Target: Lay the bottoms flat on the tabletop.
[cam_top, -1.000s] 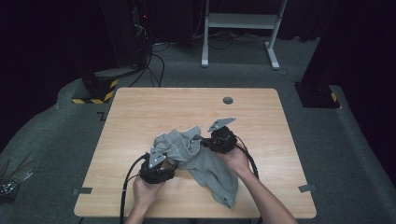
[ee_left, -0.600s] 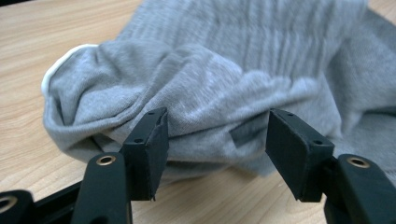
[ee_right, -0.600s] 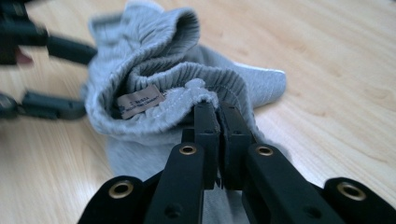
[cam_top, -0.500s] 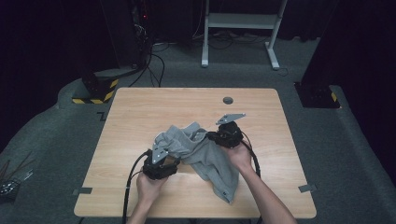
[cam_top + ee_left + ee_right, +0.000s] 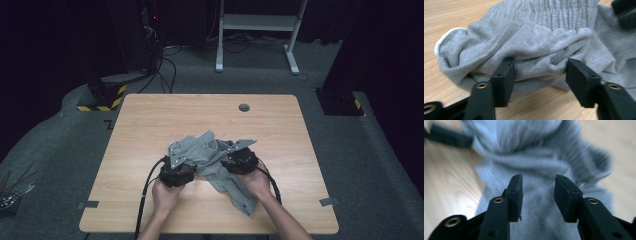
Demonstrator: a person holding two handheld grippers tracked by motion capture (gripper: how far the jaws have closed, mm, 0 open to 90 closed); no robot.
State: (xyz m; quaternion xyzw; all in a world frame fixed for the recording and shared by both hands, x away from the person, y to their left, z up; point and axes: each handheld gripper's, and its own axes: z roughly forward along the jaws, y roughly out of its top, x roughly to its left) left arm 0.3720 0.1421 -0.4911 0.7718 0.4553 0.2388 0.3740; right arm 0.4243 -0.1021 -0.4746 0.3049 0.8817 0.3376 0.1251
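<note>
Looking down from the high view, a crumpled grey garment [image 5: 212,160] lies on the near half of a wooden table [image 5: 150,120], with one part trailing toward the near edge. The person's two hands come in from the bottom, each holding a black gripper. The left gripper [image 5: 181,161] sits at the garment's left edge, and the right gripper [image 5: 231,156] sits on its right side; from here the jaws themselves are too small to judge.

In the left gripper view, the left gripper [image 5: 539,65] has its two black jaws set fairly wide, with a thick fold of the grey garment [image 5: 534,42] bunched between them. The jaws have just been closing in, and the cloth touches both tips, though a firm pinch cannot be confirmed. Bare table [image 5: 454,15] shows beside and under the cloth.

In the right gripper view, which is blurred, the right gripper [image 5: 538,182] has its jaws partly apart, having just been opening. The grey garment [image 5: 536,157] lies beneath and ahead of them, and the gap between the pads is open, with nothing pinched.
</note>
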